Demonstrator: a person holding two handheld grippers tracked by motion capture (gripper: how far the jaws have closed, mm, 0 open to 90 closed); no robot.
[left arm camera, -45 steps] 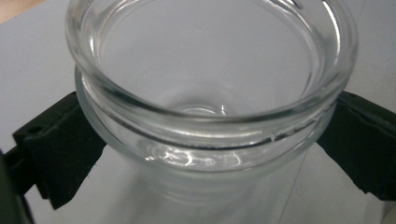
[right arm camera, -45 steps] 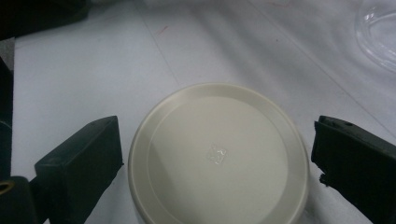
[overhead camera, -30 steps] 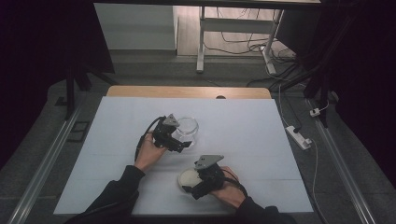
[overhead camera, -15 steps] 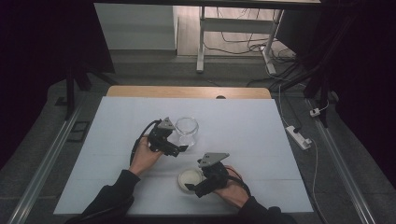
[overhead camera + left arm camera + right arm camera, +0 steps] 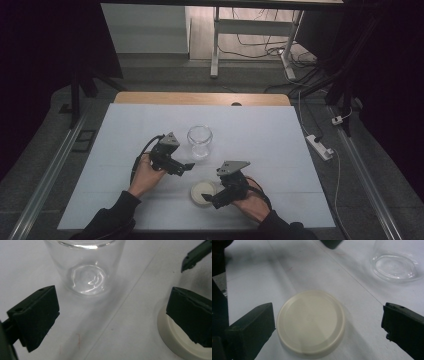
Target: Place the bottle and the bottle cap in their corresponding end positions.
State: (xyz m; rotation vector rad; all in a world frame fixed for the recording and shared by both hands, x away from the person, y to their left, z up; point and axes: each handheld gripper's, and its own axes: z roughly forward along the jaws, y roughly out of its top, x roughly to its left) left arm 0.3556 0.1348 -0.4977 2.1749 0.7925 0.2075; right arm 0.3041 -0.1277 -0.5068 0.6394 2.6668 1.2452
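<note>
Glass jar (image 5: 199,141) upright, uncapped, just ahead of left gripper (image 5: 186,167), jaws spread, empty. Cream lid (image 5: 310,322) flat on table (image 5: 280,150), between spread jaws of right gripper (image 5: 209,200), not gripped. Judgement: lid off; both released, nothing left in hand.

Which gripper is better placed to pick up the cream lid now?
The right gripper. Its open fingers stand on either side of the lid, which lies flat on the table. The left gripper is open nearer the glass jar.
</note>
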